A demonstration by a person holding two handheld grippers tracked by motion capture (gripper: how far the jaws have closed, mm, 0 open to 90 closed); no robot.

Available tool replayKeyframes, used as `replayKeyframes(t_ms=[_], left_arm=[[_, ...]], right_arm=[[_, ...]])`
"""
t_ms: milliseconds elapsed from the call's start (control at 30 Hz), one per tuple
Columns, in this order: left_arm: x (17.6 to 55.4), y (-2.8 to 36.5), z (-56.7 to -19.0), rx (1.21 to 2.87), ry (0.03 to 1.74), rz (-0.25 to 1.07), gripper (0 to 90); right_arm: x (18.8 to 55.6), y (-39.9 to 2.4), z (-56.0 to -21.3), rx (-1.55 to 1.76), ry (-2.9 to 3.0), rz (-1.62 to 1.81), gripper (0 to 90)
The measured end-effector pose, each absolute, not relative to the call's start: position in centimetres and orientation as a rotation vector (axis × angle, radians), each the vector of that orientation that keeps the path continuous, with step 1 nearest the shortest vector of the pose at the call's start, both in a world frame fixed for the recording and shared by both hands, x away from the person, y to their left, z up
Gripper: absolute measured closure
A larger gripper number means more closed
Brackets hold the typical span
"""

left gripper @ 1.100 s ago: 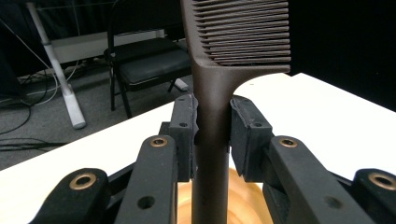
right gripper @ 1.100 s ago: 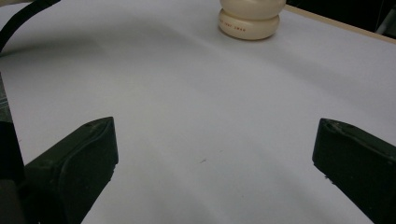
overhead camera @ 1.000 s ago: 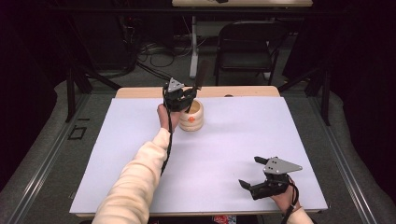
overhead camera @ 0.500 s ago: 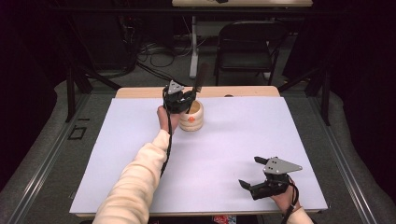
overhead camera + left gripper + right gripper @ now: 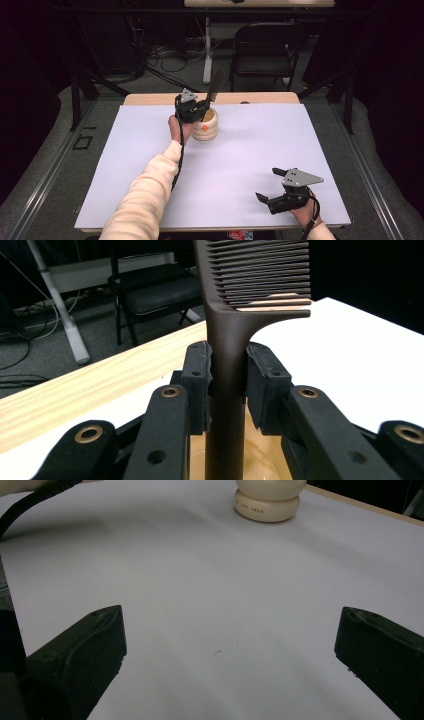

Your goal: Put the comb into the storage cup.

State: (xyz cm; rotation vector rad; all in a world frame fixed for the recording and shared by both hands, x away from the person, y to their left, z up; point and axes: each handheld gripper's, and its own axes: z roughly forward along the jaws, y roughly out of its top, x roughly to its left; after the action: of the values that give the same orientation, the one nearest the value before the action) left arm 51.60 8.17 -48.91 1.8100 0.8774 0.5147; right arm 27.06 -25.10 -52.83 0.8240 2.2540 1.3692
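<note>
Left gripper view, left tongs clamping comb handle, right tongs agape

Dark lab: white-topped table, floor cables, folding chair.

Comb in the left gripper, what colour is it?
Dark brown comb, clearest in the left gripper view.

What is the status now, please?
Left gripper shut on comb, handle over cup. Right gripper open, idle on the table. Nothing in the way.
</note>
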Motion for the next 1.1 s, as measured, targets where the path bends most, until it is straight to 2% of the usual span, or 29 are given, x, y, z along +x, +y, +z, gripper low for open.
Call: replayKeyframes(t_ms=[1100], left_arm=[[51.98, 7.83, -49.53, 1.883, 0.884, 0.517, 72.4]], right_arm=[[27.14, -25.12, -52.87, 0.828, 2.255, 1.367, 0.0]])
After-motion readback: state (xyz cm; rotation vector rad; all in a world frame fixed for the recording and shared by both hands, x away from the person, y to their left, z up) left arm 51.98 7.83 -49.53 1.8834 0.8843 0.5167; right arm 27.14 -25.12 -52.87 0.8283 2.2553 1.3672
